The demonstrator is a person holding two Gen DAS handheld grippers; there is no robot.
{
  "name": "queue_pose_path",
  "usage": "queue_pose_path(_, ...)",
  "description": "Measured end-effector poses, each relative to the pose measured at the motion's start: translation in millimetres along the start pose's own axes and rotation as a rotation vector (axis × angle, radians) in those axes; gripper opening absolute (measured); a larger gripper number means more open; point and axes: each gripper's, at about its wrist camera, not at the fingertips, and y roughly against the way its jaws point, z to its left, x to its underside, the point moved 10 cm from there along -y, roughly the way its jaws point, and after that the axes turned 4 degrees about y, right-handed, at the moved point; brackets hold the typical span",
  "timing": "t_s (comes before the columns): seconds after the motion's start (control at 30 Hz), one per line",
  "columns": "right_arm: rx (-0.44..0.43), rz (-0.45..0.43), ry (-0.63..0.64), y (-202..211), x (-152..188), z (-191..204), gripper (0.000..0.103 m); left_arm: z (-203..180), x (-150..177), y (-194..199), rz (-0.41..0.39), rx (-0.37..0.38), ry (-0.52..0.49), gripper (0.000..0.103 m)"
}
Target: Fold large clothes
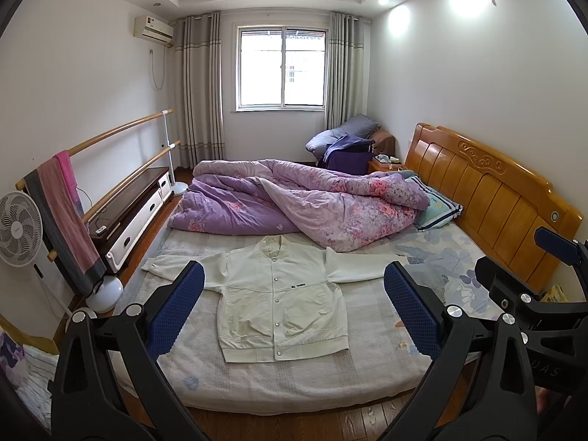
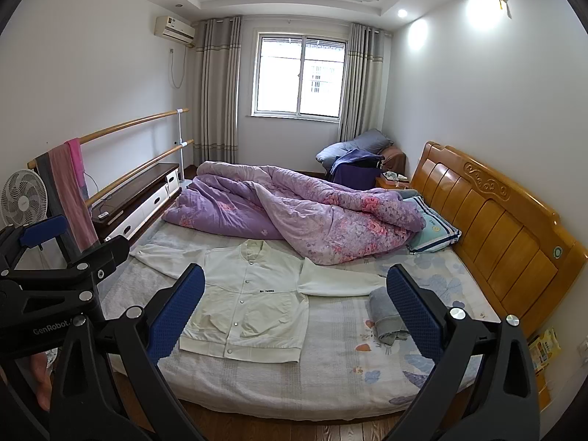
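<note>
A white snap-button jacket (image 1: pixel 279 294) lies flat, front up, on the bed (image 1: pixel 294 378), sleeves spread to both sides. It also shows in the right wrist view (image 2: pixel 250 294). My left gripper (image 1: pixel 294 301) is open and empty, held above the bed's near edge, well short of the jacket. My right gripper (image 2: pixel 296 305) is open and empty, held beside the left one, also short of the jacket. A folded grey garment (image 2: pixel 386 316) lies on the bed to the right of the jacket, near the right sleeve's cuff.
A crumpled purple floral quilt (image 1: pixel 305 202) fills the far half of the bed. A pillow (image 1: pixel 437 209) lies by the wooden headboard (image 1: pixel 492 198) on the right. A white fan (image 1: pixel 18 231), a wooden rail with towels (image 1: pixel 62 217) and a low cabinet (image 1: pixel 136 213) stand on the left.
</note>
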Motion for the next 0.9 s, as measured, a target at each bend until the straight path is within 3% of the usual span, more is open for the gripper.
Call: queue_pose_path(0.9,0.006,0.010,-0.006,-6.8,3.7,-2.4,0.096,-1.5,2.5,-5.5,0.006,0.003,0.000,0.098)
